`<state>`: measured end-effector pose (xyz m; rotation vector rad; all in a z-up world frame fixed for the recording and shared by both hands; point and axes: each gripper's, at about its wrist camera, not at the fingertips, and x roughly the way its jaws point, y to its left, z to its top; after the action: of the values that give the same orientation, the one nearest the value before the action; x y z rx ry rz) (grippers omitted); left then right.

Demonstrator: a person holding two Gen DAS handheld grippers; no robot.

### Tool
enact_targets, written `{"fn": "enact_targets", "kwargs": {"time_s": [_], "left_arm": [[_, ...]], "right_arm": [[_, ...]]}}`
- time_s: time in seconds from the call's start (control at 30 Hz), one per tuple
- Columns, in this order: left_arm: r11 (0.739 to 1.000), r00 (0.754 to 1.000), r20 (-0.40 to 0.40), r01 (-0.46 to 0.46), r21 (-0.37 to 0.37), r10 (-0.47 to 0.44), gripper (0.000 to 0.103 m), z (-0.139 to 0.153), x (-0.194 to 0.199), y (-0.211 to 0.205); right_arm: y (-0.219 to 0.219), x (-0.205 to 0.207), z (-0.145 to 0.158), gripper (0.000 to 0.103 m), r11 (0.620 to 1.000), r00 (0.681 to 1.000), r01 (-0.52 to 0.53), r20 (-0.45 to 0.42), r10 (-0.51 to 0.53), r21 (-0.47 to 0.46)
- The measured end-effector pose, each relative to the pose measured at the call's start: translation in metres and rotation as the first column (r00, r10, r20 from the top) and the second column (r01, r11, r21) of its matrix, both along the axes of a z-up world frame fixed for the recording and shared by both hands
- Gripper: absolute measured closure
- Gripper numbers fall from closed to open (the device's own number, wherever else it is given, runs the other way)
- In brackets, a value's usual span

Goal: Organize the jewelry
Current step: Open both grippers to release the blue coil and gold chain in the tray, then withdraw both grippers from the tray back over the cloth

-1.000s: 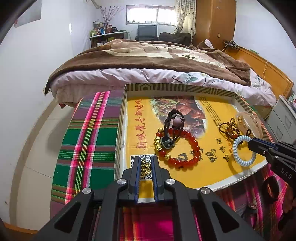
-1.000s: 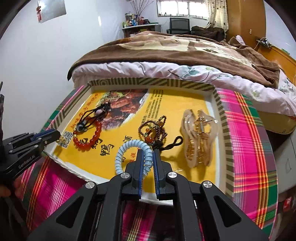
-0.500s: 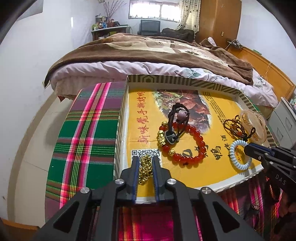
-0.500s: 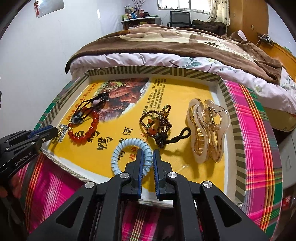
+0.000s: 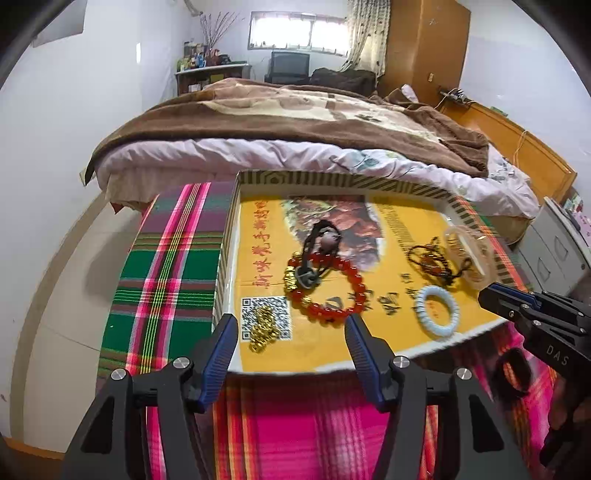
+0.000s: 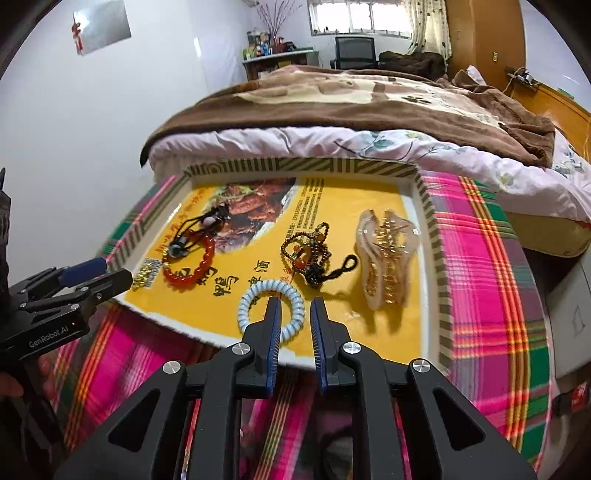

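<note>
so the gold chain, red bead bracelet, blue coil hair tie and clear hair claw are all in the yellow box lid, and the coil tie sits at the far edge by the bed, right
Not quite. The blue coil hair tie sits at the near edge of the yellow box lid, just ahead of the right gripper, as the right wrist view shows. The rest is right.

a home bedroom: blanket-covered bed (image 5: 295, 125), wooden wardrobe (image 5: 424, 44), curtained window (image 5: 295, 35)

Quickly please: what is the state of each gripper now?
Left gripper: opening, nothing gripped; gold chain lies free.
Right gripper: opening, releasing the pale blue coil bracelet.
</note>
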<state>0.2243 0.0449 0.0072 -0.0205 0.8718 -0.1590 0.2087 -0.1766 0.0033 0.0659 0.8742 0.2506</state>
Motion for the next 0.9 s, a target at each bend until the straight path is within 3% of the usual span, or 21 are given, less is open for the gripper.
{"fn": "enact_targets", "kwargs": {"time_s": [0.07, 0.2, 0.57, 0.73, 0.9], "left_arm": [[1.0, 1.0, 0.016, 0.012, -0.005, -0.012, 0.036, 0.008, -0.011, -0.003], [0.996, 0.997, 0.017, 0.077, -0.033, -0.077, 0.029, 0.013, -0.035, -0.013], [0.962, 0.961, -0.068, 0.264, -0.071, -0.268, 0.029, -0.015, -0.082, -0.059], [0.955, 0.952, -0.085, 0.286, -0.082, -0.293, 0.029, -0.021, -0.093, -0.07], [0.957, 0.955, -0.087, 0.277, -0.089, -0.285, 0.029, -0.02, -0.099, -0.07]], "right_arm": [[-0.006, -0.01, 0.005, 0.075, 1.0, 1.0, 0.004, 0.012, -0.004, 0.015], [-0.02, -0.032, 0.009, 0.071, 1.0, 1.0, 0.006, 0.022, -0.006, 0.023], [-0.071, -0.079, -0.012, 0.065, 0.997, 0.998, 0.069, -0.013, -0.069, 0.023], [-0.083, -0.076, -0.03, 0.065, 0.995, 0.993, 0.1, -0.06, -0.099, 0.018], [-0.079, -0.069, -0.042, 0.059, 0.996, 0.992, 0.091, -0.085, -0.091, 0.001]]}}
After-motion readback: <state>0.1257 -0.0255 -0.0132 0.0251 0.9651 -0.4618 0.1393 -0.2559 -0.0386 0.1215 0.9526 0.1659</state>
